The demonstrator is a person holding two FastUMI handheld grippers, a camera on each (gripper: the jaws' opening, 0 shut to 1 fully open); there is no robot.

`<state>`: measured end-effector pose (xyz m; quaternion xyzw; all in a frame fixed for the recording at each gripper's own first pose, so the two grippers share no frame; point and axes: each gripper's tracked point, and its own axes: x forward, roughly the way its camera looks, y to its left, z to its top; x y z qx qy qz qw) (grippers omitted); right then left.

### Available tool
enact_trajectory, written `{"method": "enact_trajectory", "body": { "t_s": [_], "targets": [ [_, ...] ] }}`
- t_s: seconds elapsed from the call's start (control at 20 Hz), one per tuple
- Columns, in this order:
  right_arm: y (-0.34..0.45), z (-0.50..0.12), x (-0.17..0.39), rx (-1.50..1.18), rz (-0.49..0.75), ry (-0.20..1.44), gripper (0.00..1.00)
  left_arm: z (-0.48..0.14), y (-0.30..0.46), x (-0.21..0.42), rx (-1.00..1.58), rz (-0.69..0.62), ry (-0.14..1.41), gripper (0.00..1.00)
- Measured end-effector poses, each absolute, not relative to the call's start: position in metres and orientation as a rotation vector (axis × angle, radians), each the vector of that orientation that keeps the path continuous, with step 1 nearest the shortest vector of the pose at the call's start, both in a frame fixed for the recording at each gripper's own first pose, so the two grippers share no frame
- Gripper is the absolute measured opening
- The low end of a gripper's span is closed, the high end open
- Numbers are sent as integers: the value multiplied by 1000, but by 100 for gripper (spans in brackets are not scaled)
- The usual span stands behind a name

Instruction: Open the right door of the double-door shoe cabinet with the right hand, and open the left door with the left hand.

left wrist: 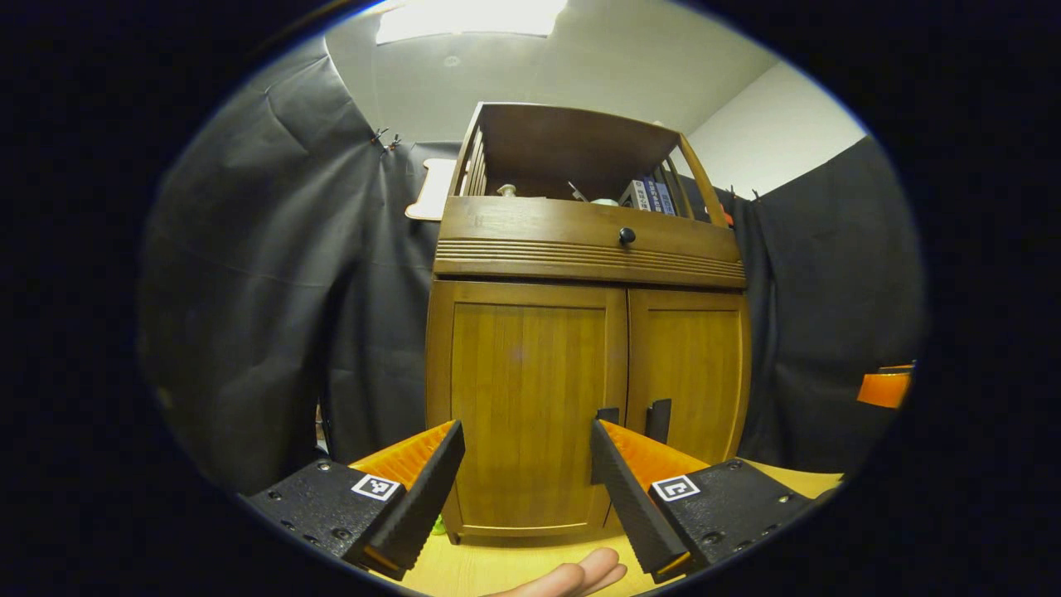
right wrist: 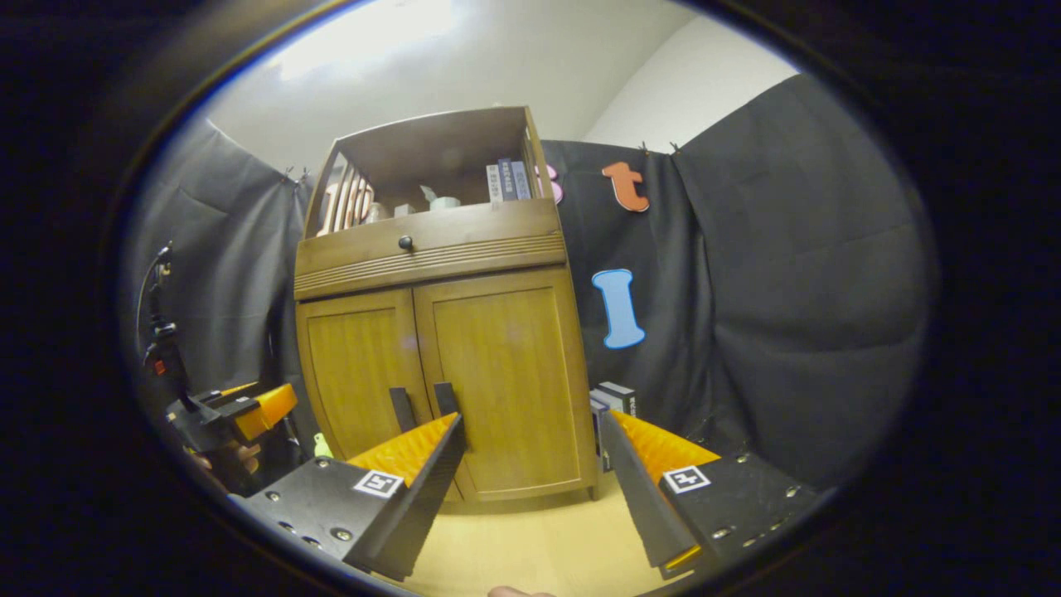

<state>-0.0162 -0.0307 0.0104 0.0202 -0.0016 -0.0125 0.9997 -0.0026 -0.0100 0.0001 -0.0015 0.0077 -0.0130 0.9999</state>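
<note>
A brown wooden shoe cabinet (left wrist: 584,249) stands ahead on a light wooden floor, and both its doors are closed. In the left gripper view the left door (left wrist: 522,398) and the right door (left wrist: 692,373) meet at two dark handles (left wrist: 657,419). My left gripper (left wrist: 526,464) is open, a short way in front of the left door. In the right gripper view my right gripper (right wrist: 530,456) is open before the right door (right wrist: 506,381), with the dark handles (right wrist: 443,398) just left of its left finger. The left gripper (right wrist: 249,414) appears at the far left there.
Above the doors sit a drawer with a black knob (left wrist: 627,235) and an open shelf holding books (left wrist: 651,196) and small items. Small boxes (right wrist: 613,402) stand beside the cabinet's right side. Black cloth walls surround it. A person's fingers (left wrist: 580,574) show at the bottom.
</note>
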Motion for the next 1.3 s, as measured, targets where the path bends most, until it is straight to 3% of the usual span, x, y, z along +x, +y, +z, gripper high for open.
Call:
{"method": "enact_trajectory", "body": {
  "t_s": [0.1,0.15,0.45,0.5,0.55,0.7,0.75,0.9,0.95,1.0,1.1,1.15,1.3],
  "targets": [
    [-30,12,-17,23,-30,-11,96,1,-7,-2,-3,-19,11,95],
    [-28,13,-16,19,-25,-14,98,2,-4,-3,4,-5,8,90],
    [-16,12,6,-23,0,-10,98,2,0,-1,13,4,6,90],
    [-15,10,15,-36,1,-6,99,2,-2,-1,11,0,5,95],
    [-11,8,23,-45,11,-2,98,3,-2,-2,11,-1,4,90],
    [4,3,50,-57,35,16,96,4,0,-1,13,3,-4,90],
    [7,-1,61,-61,35,23,96,5,1,-1,11,3,-3,94],
    [30,-14,93,-84,78,62,98,4,4,2,-5,10,3,94],
    [39,-19,103,-94,92,78,98,5,6,2,-13,13,6,90],
    [49,-23,113,-105,111,87,96,5,9,3,-21,16,6,94],
    [67,-26,135,-125,121,88,99,6,15,4,-31,27,9,90],
    [74,-25,145,-132,114,82,98,7,17,5,-31,27,6,95],
    [102,-38,176,-133,131,96,97,8,22,7,-46,30,12,90]
  ]
}}
